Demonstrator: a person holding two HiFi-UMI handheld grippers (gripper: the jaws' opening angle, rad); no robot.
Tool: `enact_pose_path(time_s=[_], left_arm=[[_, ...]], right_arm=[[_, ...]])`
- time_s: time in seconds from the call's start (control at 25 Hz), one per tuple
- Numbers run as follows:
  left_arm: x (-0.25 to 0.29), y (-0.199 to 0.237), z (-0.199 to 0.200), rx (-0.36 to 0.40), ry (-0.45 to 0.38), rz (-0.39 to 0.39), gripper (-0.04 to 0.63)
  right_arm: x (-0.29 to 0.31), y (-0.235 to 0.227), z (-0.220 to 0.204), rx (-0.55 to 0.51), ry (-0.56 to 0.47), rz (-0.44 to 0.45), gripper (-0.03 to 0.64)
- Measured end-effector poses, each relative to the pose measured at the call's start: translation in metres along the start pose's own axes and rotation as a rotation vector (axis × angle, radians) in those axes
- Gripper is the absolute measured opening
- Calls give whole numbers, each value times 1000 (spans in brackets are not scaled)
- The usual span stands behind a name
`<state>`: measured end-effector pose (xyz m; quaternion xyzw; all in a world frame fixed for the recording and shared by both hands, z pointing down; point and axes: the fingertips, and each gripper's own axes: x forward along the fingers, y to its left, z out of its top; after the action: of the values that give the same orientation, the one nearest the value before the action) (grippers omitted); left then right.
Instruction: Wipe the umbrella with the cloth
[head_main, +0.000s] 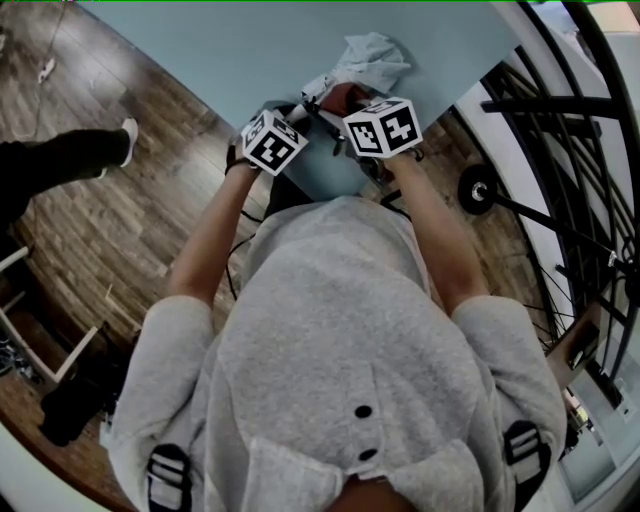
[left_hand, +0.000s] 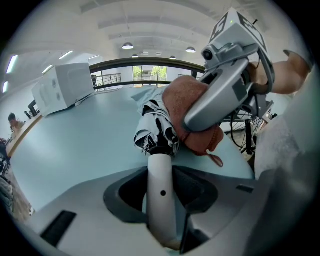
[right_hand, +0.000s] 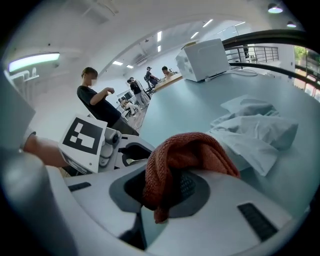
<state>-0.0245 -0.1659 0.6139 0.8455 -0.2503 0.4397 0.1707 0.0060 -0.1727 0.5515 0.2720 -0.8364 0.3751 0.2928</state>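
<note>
Pale table (left_hand: 75, 145); umbrella (left_hand: 152, 126) print only in left gripper view.

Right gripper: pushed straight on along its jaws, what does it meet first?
Probably the light blue table, just left of the pale crumpled fabric; depth is unclear. The right gripper carries the red-brown cloth in front.

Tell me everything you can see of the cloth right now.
The cloth is rust-red, coarse-knit and soft-looking, bunched into a wad. The right gripper is shut on it, a fold bulging above the jaws and a tail hanging below. In the left gripper view it rests against the folded umbrella.
</note>
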Motion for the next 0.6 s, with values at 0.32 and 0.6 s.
enact_pose_path(time_s=[0.32,0.6], left_arm=[[0,1,-1,-7,0,-1,161],[1,0,-2,-7,6,-1,161]], right_arm=[[-16,60,47,12,-120,291,75],[-24,59,54,-40,-108,388,75]])
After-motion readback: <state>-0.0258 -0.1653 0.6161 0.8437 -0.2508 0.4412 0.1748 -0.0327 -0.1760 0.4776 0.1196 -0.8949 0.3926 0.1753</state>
